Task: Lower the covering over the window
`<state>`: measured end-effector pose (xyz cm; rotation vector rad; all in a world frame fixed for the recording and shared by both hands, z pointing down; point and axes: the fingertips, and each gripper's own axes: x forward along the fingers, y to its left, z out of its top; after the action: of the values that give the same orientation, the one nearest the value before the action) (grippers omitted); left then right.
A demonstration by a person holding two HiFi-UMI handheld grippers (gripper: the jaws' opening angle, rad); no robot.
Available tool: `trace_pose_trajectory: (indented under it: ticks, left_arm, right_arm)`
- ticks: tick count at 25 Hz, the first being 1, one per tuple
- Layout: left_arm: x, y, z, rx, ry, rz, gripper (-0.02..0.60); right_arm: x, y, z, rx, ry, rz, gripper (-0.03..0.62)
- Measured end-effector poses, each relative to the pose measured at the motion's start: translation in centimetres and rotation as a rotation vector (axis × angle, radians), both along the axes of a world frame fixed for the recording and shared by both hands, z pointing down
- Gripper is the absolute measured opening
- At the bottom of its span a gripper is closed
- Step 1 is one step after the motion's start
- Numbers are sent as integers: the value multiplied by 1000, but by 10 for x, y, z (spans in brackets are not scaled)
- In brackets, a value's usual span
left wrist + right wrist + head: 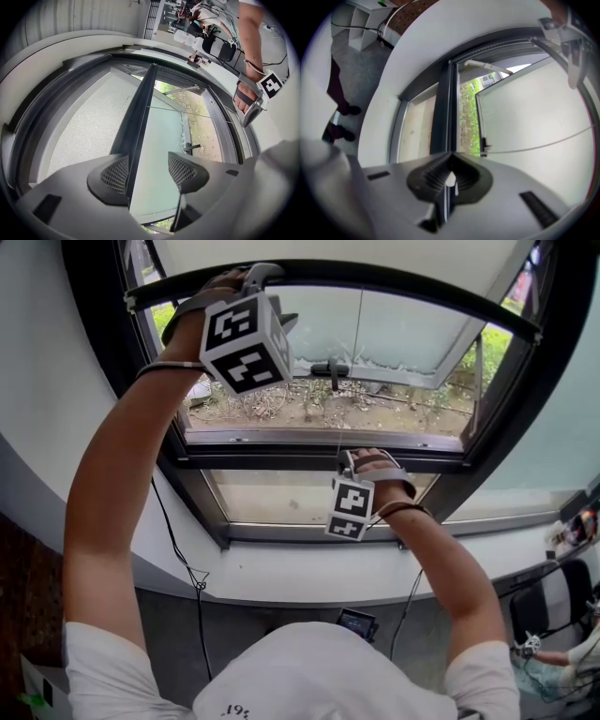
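Note:
The roller blind's dark bottom bar (394, 279) spans the top of the window, with pale blind fabric (328, 249) above it. My left gripper (253, 282) is raised to that bar. In the left gripper view the bar (140, 122) runs between the jaws, close to the left pad (112, 176) and clear of the right one, so the left gripper (149, 173) is open. A thin pull cord (349, 381) hangs from the bar down to my right gripper (361, 460). The right gripper (450, 180) is shut on the cord's small white end (450, 179).
The window sash (412, 334) with frosted glass is swung outward, its dark handle (330, 368) near the middle. The dark window frame (309, 457) and white sill (281, 568) lie below. A black cable (178, 540) hangs at the left. A seated person (562, 662) is at the lower right.

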<state>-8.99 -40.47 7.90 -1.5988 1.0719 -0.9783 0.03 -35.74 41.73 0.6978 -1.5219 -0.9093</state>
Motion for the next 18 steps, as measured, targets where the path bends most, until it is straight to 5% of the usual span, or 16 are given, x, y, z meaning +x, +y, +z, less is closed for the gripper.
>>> trace_pose_trajectory:
  ticks: [18]
  left_arm:
    - [-3,0,66,-156,-72,-62,236]
  right_arm:
    - [7,13,64,-115,-63,34,23]
